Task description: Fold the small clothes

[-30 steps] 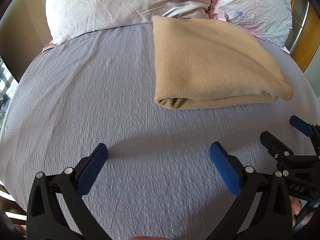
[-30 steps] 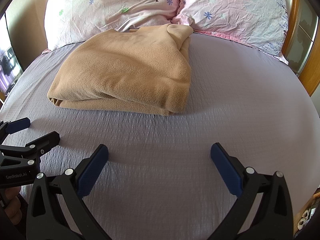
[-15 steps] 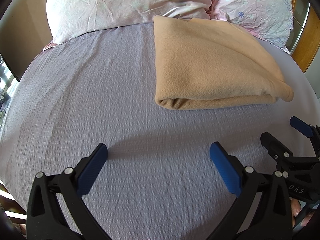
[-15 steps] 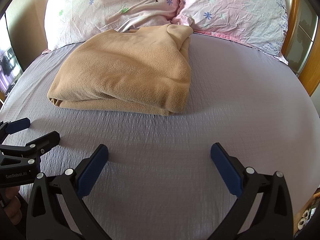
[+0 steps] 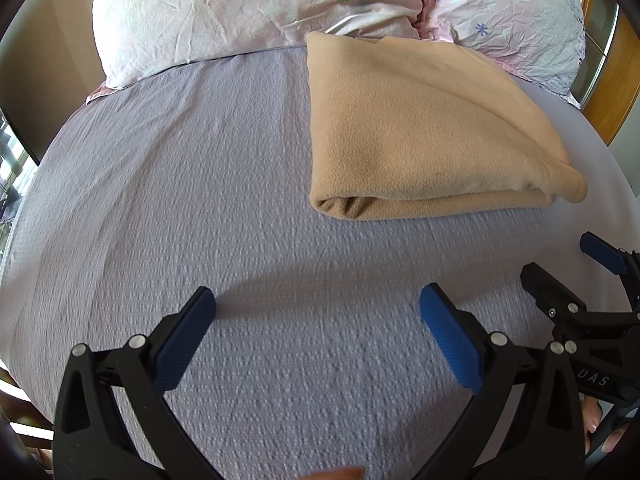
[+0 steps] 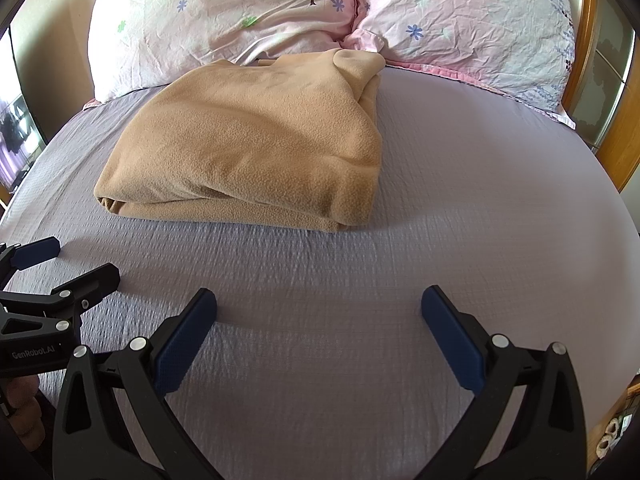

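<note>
Fleece (image 6: 256, 148), tan, folded on bed (image 6: 460, 184). Left gripper (image 5: 316, 320) and right gripper (image 6: 320, 316): jaws spread, empty, apart from it. Risk: snagging one layer undoes the fold.

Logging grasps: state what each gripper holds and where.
Nothing is held. The left gripper and right gripper are both open over the sheet, short of the folded tan garment.

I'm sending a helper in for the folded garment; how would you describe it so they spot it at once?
Start at the bed with the lilac textured sheet and look toward the two pink floral pillows at its head. Just in front of them lies the tan fleece garment, folded into a thick rectangle. It is the only plain, fuzzy, sand-coloured thing there; the pillows are crinkled and flower-printed.
</note>
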`<state>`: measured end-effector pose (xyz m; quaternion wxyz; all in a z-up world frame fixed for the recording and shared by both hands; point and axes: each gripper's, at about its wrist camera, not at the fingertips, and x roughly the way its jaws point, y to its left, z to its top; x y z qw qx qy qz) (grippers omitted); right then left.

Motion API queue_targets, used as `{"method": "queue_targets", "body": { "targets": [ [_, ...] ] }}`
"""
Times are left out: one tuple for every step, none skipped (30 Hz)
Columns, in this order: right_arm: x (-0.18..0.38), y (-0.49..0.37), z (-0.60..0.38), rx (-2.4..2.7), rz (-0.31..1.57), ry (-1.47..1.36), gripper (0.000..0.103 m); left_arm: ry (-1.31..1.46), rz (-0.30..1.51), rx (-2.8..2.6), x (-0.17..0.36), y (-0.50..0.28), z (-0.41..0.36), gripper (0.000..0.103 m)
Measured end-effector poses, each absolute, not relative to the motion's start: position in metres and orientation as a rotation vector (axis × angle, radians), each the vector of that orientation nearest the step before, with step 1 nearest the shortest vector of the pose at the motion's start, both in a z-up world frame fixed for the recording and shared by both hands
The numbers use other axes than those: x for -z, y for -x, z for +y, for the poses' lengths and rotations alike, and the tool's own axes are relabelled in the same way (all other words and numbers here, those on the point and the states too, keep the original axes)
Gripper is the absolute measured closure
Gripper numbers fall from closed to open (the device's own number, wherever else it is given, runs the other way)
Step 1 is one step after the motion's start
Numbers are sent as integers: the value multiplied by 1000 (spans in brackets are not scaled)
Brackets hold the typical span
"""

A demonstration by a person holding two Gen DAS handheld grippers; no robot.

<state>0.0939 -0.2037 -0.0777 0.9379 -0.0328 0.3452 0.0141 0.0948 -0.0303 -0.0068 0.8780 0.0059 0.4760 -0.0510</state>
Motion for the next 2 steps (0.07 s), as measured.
{"method": "queue_targets", "body": {
  "targets": [
    [78, -94, -204, -28, 705, 67, 1, -12, 992, 106, 7, -95, -31, 2],
    [77, -95, -204, -28, 706, 67, 1, -12, 992, 106, 7, -95, -31, 2]
  ]
}}
